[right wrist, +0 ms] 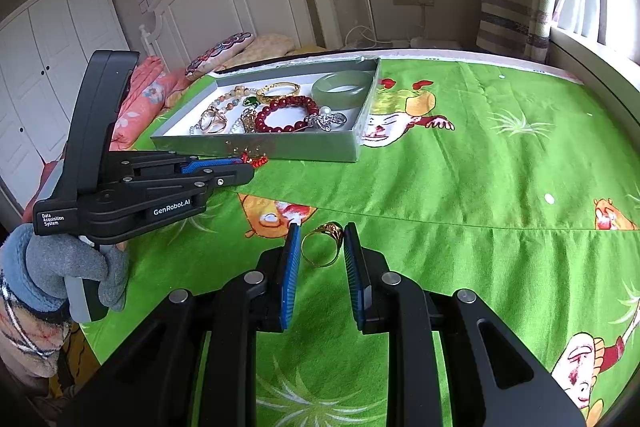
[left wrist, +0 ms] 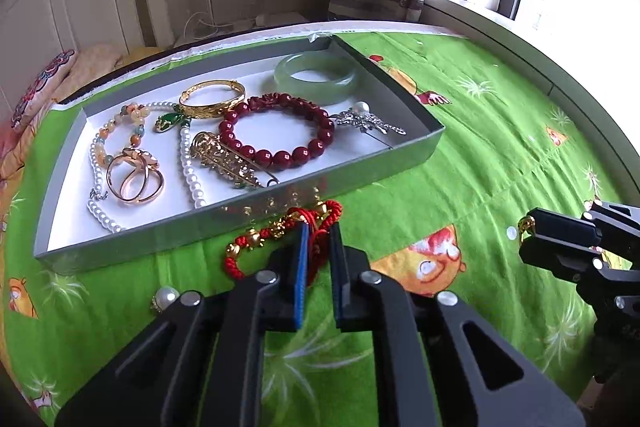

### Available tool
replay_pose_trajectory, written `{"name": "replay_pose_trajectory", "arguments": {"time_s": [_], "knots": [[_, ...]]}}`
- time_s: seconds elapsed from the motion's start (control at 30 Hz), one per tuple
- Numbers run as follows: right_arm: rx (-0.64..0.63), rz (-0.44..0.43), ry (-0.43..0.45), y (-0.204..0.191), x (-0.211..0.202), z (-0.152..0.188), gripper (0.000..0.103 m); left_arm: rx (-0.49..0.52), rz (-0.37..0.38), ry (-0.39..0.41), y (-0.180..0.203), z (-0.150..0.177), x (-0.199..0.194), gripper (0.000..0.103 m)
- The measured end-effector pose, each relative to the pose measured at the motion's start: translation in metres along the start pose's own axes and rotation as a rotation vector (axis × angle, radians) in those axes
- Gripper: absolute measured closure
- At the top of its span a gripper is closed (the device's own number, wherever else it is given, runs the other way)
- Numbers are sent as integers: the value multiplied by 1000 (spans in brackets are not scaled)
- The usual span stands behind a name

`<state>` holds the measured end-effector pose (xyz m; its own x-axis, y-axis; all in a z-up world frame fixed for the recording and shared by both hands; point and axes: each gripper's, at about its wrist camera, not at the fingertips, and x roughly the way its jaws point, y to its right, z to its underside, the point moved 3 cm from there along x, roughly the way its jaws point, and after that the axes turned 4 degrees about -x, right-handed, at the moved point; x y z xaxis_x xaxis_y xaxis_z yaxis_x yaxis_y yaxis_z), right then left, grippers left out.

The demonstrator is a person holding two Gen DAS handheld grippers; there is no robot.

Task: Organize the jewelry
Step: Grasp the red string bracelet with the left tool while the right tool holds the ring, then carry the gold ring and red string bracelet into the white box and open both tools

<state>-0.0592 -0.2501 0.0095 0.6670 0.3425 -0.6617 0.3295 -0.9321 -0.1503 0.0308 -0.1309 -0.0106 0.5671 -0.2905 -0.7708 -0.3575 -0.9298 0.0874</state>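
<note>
A: Going left to right, what lies where?

B: In the left wrist view, a loose pearl piece [left wrist: 166, 297] sits at seven o'clock from the left gripper [left wrist: 319, 247]. The grey tray [left wrist: 224, 223] lies at eleven o'clock, holding a pearl necklace [left wrist: 186, 163], gold rings [left wrist: 136, 179], a gold bangle [left wrist: 212, 99], a dark red bead bracelet [left wrist: 276, 131], a jade bangle [left wrist: 316, 77] and a silver brooch [left wrist: 368, 121].

A: And the left gripper's fingers?

B: Narrow, pinched on the red cord bracelet [left wrist: 280, 239], which lies on the green bedsheet [left wrist: 460, 167] just outside the tray's near wall.

A: How does that bracelet handle?

B: Probably light and limp; the cord will sag and the gold charms swing. Gripping the cord, as now, looks sounder than taking a slick charm.

A: Further right?

B: In the right wrist view, the right gripper [right wrist: 322, 259] stands narrow around a gold ring [right wrist: 323, 245], at twelve o'clock from its camera. The pads [right wrist: 292, 267] appear to clasp the band's sides.

A: The ring's character?

B: Small, stiff, smooth metal, likely slippery; holding the band across its width seems safest.
</note>
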Motion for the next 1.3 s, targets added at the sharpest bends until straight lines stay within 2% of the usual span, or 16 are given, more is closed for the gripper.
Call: {"name": "replay_pose_trajectory", "arguments": {"time_s": [0.33,0.97,1.3], "knots": [[1,4,7,1,-2,0,81,13,-41,68,4,4,-17,96],[-12,14,37,-4,-9,-3,81,37,-37,116,12,14,-53,96],[-70,-4,50,-27,-7,-16,81,23,-36,154,5,10,-71,97]]}}
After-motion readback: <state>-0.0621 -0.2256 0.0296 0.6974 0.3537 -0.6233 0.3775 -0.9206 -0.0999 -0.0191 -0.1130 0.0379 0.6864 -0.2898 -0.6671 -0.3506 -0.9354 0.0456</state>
